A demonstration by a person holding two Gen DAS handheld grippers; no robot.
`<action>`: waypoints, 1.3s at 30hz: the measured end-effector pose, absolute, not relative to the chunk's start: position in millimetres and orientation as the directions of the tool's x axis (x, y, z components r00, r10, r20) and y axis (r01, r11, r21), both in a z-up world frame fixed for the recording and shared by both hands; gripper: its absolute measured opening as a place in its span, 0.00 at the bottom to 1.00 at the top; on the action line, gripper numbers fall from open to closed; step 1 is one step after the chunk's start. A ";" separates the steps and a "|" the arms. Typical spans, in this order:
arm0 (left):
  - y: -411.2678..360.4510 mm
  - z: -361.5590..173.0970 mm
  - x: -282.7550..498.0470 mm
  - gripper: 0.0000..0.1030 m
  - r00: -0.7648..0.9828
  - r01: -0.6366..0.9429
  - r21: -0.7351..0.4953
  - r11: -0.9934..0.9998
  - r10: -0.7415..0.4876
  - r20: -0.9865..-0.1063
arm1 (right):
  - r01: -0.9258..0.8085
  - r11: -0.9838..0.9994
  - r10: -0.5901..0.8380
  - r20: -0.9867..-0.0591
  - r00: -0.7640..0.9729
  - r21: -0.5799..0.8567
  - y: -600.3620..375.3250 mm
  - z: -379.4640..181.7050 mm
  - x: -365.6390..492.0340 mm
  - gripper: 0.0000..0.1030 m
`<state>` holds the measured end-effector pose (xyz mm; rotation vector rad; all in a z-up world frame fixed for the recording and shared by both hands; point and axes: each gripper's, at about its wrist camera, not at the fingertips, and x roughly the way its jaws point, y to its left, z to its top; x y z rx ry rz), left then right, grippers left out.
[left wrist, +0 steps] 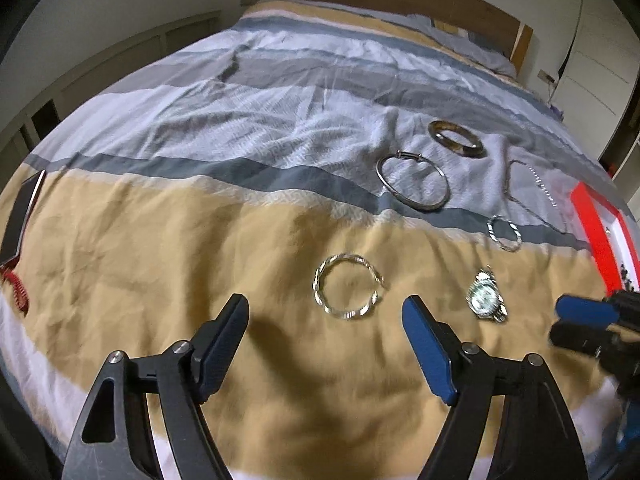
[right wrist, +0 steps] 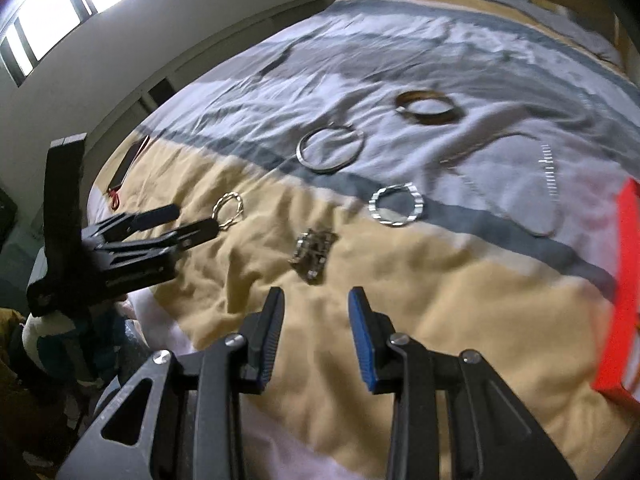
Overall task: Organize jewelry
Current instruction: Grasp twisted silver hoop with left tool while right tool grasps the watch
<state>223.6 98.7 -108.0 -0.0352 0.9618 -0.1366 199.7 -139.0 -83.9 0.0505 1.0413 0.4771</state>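
- The left claw (left wrist: 324, 310) hangs over the tan band of the striped bedspread (left wrist: 200, 248), its jaws spread wide with nothing gripped; the twisted silver bracelet (left wrist: 347, 287) lies flat on the bed just beyond the fingertips, in line with the gap.
- The right claw (right wrist: 316, 300) is partly open and empty, pointing down at the tan band; the wristwatch (right wrist: 313, 255) lies crumpled just ahead of it, not touched.
- Seen from the right wrist, the left claw's tips sit just beside the twisted silver bracelet.
- Farther up the bed, on the grey and white stripes, lie a thin metal bangle (left wrist: 413, 183), a thick brown bangle (left wrist: 456, 138) beyond it, and a small ribbed silver bracelet (left wrist: 505, 233) near the dark stripe.
- A thin chain necklace (left wrist: 536, 196) is spread out to the right of the bangles.
- A red box (left wrist: 600, 236) sits at the right edge of the bed, near the necklace.
- A phone (left wrist: 22, 216) lies at the left edge.
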 end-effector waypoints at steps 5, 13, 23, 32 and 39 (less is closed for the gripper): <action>93.8 -120.8 240.9 0.71 0.534 0.109 -0.074 0.991 -0.121 -0.837 | -0.356 0.884 0.432 -0.821 0.373 0.303 -127.5 -106.6 217.3 0.31; 85.7 -129.8 246.0 0.63 0.524 0.127 -0.037 0.991 -0.099 -0.846 | -0.322 0.872 0.474 -0.805 0.358 0.370 -125.4 -119.4 241.1 0.31; 80.8 -128.0 243.4 0.40 0.534 0.167 -0.034 0.985 -0.119 -0.837 | -0.306 0.876 0.469 -0.805 0.362 0.373 -120.5 -124.5 246.6 0.20; 81.7 -114.6 223.6 0.39 0.544 0.166 -0.061 0.984 -0.143 -0.827 | -0.328 0.882 0.453 -0.801 0.392 0.338 -121.5 -108.7 224.3 0.20; 75.2 -88.3 194.0 0.39 0.566 0.177 -0.099 0.979 -0.184 -0.804 | -0.325 0.884 0.457 -0.774 0.439 0.337 -139.5 -78.9 189.1 0.20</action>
